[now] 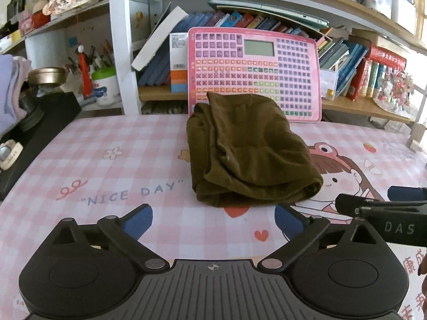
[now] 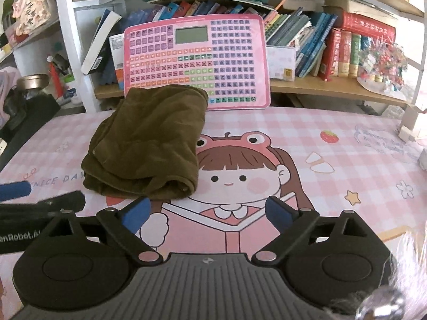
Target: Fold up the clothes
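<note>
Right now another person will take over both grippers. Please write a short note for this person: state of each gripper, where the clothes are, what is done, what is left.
Left gripper: open, nothing between its fingers, just short of the near edge of the garment.
Right gripper: open, empty, to the right of the garment's near edge.
Brown garment: lies folded in a thick bundle on the pink checked table mat, its far end near the pink keyboard toy.
Done: the garment looks folded and released.
Left: perhaps tidy the loose near edge; a lilac cloth at the far left may be another piece, I cannot tell.
</note>
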